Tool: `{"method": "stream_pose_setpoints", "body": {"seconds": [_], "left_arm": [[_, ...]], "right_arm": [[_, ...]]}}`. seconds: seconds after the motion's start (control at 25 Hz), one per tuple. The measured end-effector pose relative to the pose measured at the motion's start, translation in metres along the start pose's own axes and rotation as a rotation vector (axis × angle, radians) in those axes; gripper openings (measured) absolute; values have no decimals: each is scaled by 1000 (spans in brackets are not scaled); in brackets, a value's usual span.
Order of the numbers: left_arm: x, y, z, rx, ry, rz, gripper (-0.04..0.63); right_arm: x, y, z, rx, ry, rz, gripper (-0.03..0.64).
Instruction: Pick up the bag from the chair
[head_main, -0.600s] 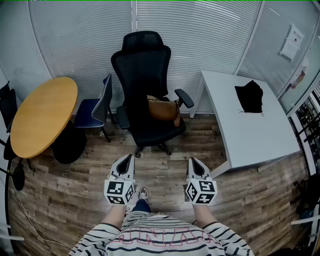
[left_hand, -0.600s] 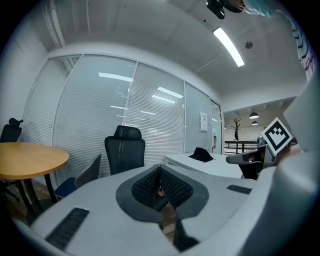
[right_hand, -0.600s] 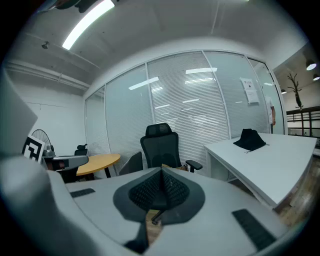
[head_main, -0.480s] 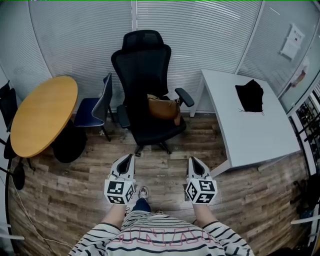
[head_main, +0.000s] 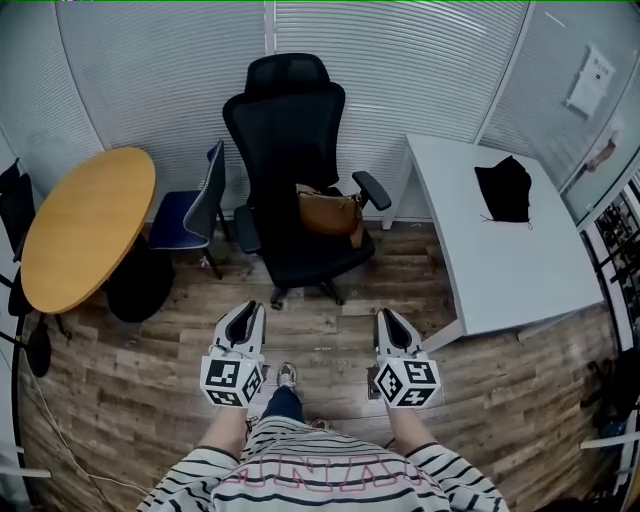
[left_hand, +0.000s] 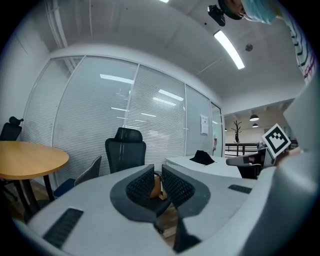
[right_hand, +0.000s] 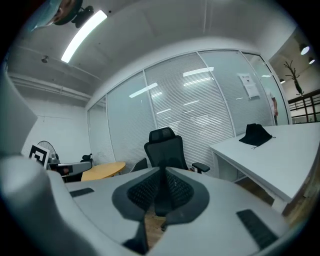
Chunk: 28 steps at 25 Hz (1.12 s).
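Facing a black office chair (head_main: 290, 130) with a brown bag (head_main: 327, 212) on its seat.
Holding left gripper (head_main: 247, 309) and right gripper (head_main: 386, 316) side by side above wood floor (head_main: 130, 380), well short of the chair and pointed toward it, jaws of each pressed together on nothing. Bag lying at the back of the seat, near the chair's armrest on the right gripper's side. Left of the chair, a blue chair (head_main: 190, 210) and round wooden table (head_main: 85, 225); right of the chair, a white table (head_main: 500, 270) bearing a black cloth item (head_main: 503, 190).
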<state>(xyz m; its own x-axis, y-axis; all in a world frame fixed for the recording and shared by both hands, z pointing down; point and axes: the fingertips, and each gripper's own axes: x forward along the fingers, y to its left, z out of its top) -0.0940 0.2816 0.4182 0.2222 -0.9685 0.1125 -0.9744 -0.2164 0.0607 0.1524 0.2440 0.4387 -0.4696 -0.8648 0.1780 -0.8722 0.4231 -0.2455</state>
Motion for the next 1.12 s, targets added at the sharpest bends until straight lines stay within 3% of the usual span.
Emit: {"method": "stream_pose_setpoints", "body": {"seconds": [0.2, 0.32, 0.48, 0.84, 1.12], "left_arm": [[37, 21, -7, -23, 26, -29, 34], [67, 31, -11, -33, 55, -63, 112], [105, 52, -7, -21, 75, -95, 118], [178, 114, 4, 5, 108, -149, 120], [221, 137, 3, 16, 123, -224, 120]], "right_arm": [[25, -6, 5, 24, -15, -2, 40], [50, -13, 8, 37, -3, -17, 109], [88, -18, 13, 51, 5, -39, 141], [177, -14, 24, 86, 4, -94, 149], [218, -13, 25, 96, 8, -156, 149]]}}
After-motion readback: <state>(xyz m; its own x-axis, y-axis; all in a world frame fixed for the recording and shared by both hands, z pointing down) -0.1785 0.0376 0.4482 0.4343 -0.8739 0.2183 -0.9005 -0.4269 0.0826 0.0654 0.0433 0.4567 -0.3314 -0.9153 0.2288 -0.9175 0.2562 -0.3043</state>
